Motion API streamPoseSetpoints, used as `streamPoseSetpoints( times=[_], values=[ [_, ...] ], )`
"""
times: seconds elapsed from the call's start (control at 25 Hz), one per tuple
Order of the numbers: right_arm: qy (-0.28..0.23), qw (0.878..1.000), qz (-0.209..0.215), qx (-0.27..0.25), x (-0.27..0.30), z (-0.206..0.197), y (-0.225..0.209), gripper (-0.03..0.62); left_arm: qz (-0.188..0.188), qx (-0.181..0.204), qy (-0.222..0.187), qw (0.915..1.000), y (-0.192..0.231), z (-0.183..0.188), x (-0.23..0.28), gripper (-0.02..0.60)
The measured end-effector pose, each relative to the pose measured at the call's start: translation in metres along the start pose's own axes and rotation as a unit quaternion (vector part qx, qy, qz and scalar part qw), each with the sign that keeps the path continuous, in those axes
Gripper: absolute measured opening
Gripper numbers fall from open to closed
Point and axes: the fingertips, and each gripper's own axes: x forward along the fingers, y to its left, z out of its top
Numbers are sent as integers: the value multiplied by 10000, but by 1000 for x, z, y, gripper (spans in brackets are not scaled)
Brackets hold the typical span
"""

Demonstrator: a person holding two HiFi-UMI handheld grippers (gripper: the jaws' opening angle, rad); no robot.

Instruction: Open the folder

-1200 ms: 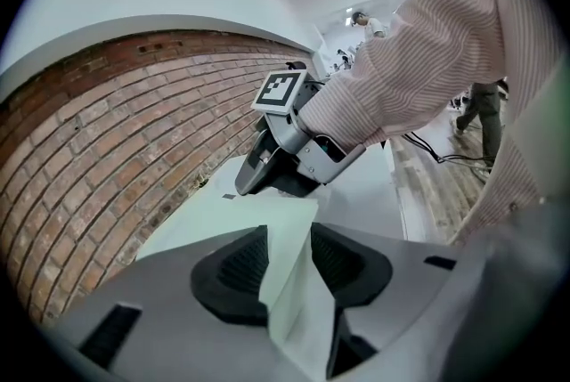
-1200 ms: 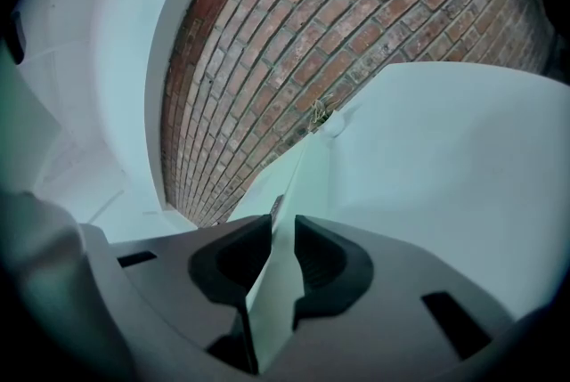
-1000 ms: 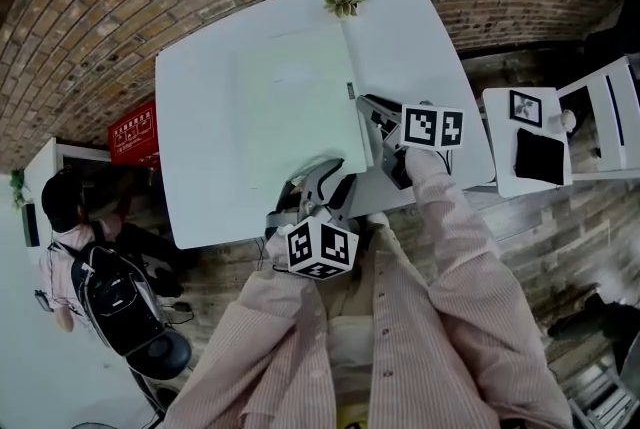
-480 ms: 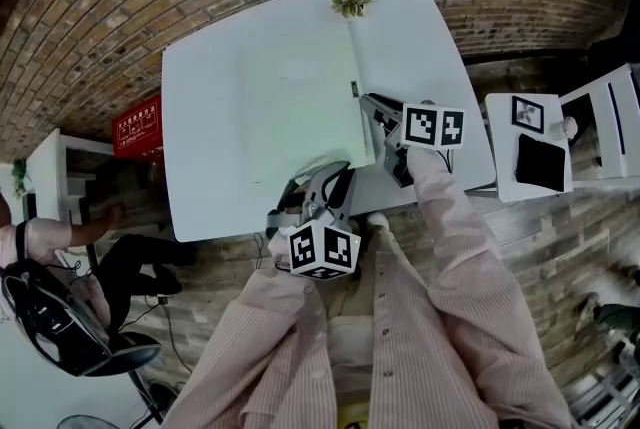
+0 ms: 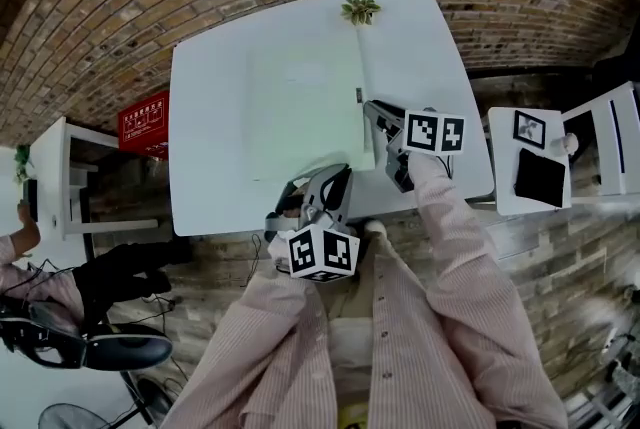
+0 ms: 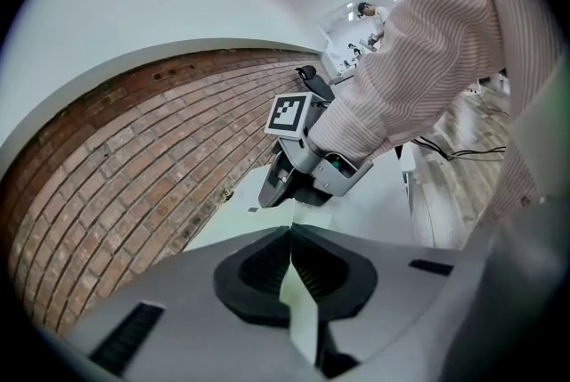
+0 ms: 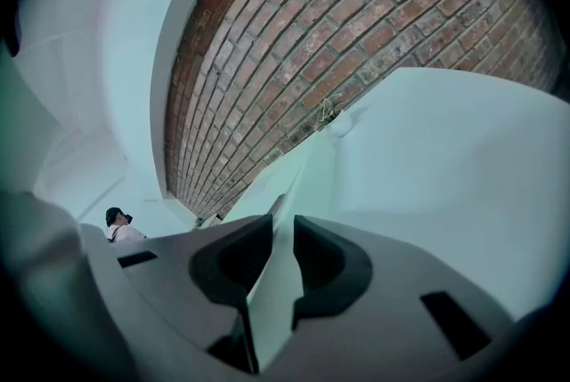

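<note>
Folder lies on white table by brick wall

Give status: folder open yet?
No. Done: left gripper has just closed on the near edge of the folder. In hand: right gripper clamps its right edge, so both grips look set. Left: the lift itself; the folder lies flat and shut on the table.
</note>
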Motion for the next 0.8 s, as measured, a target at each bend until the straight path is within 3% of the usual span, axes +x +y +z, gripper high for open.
streamPoseSetpoints(
  times=[0.4, 0.8],
  values=[
    [142, 9997, 75, -183, 0, -1, 0, 80, 731, -386, -115, 9965, 24, 10, -17, -3],
    [260, 9986, -15, -450, 1, -1, 0, 80, 1424, -871, -201, 9858, 48, 7, -49, -5]
  ],
)
